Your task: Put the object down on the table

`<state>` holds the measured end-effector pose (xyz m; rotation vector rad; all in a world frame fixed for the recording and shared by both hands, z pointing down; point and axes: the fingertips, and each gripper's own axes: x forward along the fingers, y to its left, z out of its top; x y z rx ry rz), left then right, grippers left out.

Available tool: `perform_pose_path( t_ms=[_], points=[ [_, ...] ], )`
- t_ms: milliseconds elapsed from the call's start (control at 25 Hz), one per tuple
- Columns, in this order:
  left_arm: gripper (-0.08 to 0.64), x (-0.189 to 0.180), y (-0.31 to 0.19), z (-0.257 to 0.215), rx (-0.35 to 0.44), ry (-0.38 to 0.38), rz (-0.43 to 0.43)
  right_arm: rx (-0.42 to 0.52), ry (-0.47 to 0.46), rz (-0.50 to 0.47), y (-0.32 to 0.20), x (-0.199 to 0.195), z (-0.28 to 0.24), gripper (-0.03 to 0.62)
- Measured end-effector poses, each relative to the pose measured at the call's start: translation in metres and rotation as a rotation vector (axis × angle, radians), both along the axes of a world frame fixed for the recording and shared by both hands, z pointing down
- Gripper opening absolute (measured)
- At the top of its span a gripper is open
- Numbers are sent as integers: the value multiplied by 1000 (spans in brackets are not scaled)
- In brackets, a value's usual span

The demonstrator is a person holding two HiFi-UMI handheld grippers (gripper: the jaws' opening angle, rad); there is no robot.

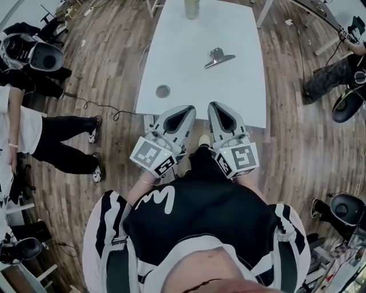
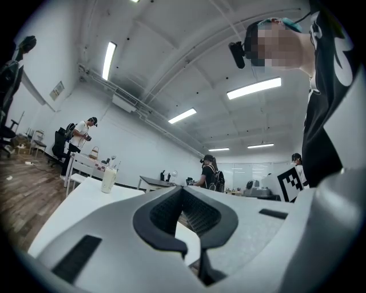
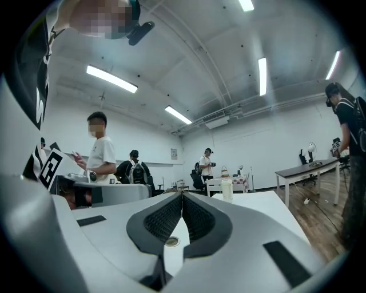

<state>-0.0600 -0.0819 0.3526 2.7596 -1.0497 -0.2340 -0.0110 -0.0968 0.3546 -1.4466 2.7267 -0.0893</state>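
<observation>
A white table (image 1: pixel 189 68) lies in front of me in the head view. On it rests a silver metal clip (image 1: pixel 219 58), right of its middle and apart from both grippers. My left gripper (image 1: pixel 186 109) and right gripper (image 1: pixel 216 106) hover side by side over the table's near edge, pointing level. Both are shut with nothing between the jaws. In the left gripper view the left gripper (image 2: pixel 182 189) shows its pads meeting at the tip. The right gripper (image 3: pixel 182 194) looks the same in the right gripper view.
A small round disc (image 1: pixel 163 91) lies on the table's near left, also seen below my right jaws as the disc (image 3: pixel 171 242). A pale bottle (image 1: pixel 191 8) stands at the far end. People stand around: one at left (image 1: pixel 57 134), one seated at right (image 1: pixel 337 68).
</observation>
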Motion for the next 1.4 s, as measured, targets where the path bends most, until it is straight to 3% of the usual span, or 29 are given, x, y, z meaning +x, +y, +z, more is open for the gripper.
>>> perform_pose_path(
  t_ms=[240,480,720,1000,1400],
  points=[
    [3,-4,44,-1,-12,2,36,0,-8,19,45,-9,-6,20],
    [4,-2,64,-14,15,16,68,18,-17,41,62,-11,-18,20],
    [3,-5,82,-5,-16,11,59,13,-16,45,80,-10,-18,20],
    [3,7,124,-10,3,-7,66,14,-19,56,120,3,-19,20],
    [3,40,216,-4,-25,22,37,-14,-7,73,217,48,-13,20]
  ],
)
